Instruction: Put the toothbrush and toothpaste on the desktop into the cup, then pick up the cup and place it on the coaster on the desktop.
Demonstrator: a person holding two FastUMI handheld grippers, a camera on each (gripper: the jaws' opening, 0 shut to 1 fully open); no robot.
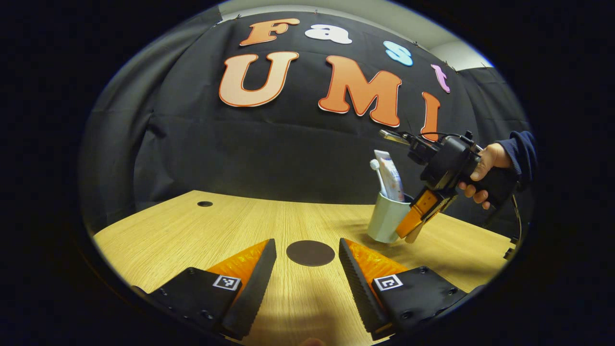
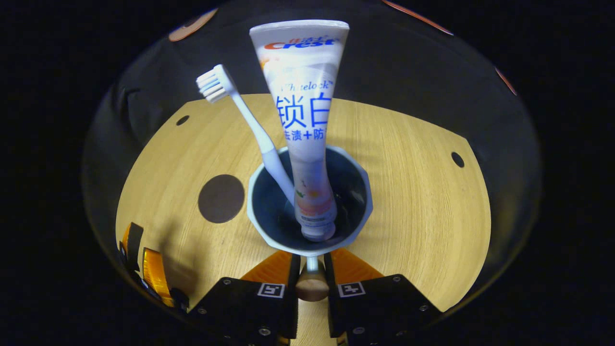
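Since toothbrush (image 2: pixel 250 122) and toothpaste (image 2: pixel 307 125) are in the cup (image 2: pixel 358 202), your right claw (image 2: pixel 311 269) looks pinched on its handle; carry it to the coaster (image 2: pixel 221 198) at 9 o'clock. Left claw (image 1: pixel 307 269) sits spread.

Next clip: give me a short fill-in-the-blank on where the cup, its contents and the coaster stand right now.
1. The toothbrush and toothpaste stand inside the ____.
2. The cup rests on the ____, not on the coaster.
3. The right gripper pinches the cup's ____.
4. The left gripper is ____ and holds nothing.

Missing words: cup; desktop; handle; open
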